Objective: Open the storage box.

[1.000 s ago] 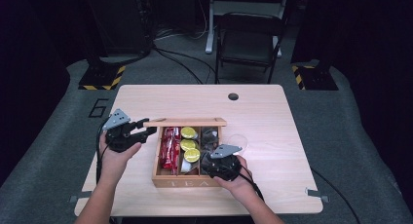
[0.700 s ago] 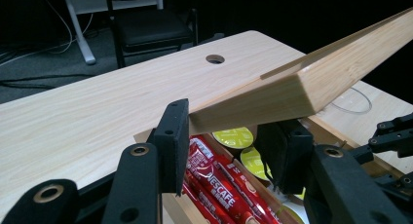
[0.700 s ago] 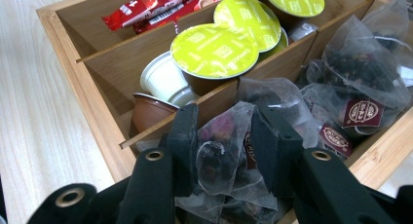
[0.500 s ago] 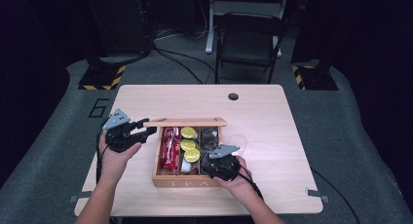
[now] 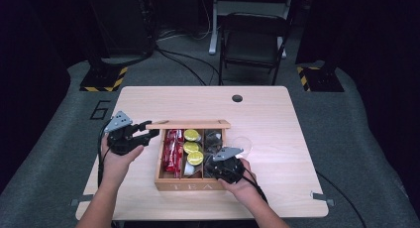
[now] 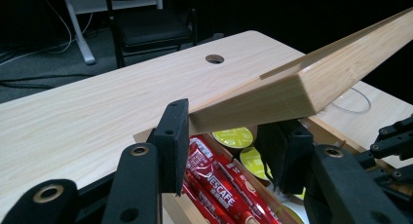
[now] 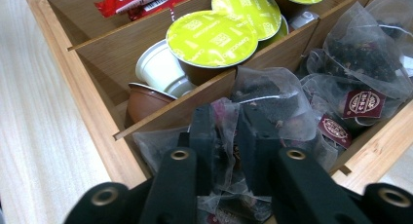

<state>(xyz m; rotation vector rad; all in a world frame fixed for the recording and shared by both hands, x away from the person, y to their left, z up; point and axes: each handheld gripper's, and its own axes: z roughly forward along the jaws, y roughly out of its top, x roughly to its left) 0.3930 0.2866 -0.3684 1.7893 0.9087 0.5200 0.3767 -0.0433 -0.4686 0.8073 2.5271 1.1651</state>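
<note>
A wooden tea box stands on the table. Its lid is raised, and my left gripper is shut on the lid's left corner and holds it up. Red sachets fill the left compartment and green-topped capsules the middle one. My right gripper reaches down into the right compartment. Its jaws have just been closing and now pinch a mesh tea bag among several others.
A clear round disc lies on the table just right of the box. The tabletop has a cable hole at the far side. A dark chair stands beyond the table.
</note>
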